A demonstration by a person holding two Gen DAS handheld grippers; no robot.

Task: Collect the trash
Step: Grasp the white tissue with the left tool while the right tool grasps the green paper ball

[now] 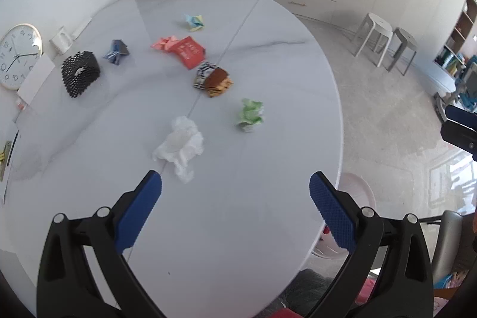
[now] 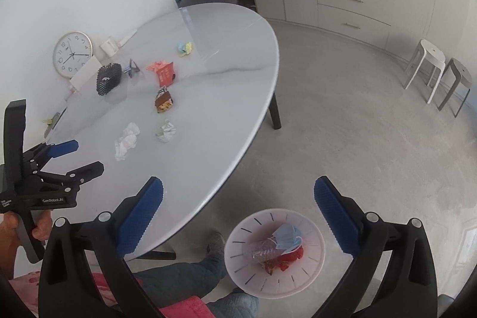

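Note:
Crumpled trash lies on the white oval table (image 1: 268,64): a white tissue (image 1: 180,146) nearest, a green paper ball (image 1: 251,115), a brown and black snack wrapper (image 1: 213,79), a red packet (image 1: 189,52), pink paper (image 1: 162,43), a blue-yellow scrap (image 1: 194,22) and a dark blue wrapper (image 1: 116,51). My left gripper (image 1: 235,187) hangs open over the table's near part, just short of the tissue, with nothing between its fingers. My right gripper (image 2: 238,192) is open and empty above the table edge and a white waste bin (image 2: 247,231) on the floor, which holds a face mask (image 2: 287,237) and other trash.
A black mesh holder (image 1: 80,73), a white mug (image 1: 61,40) and a wall clock (image 1: 18,55) stand along the table's left side by the wall. Two stools (image 2: 438,76) and cabinets are across the floor. A person's legs (image 2: 184,276) are under the table's near edge.

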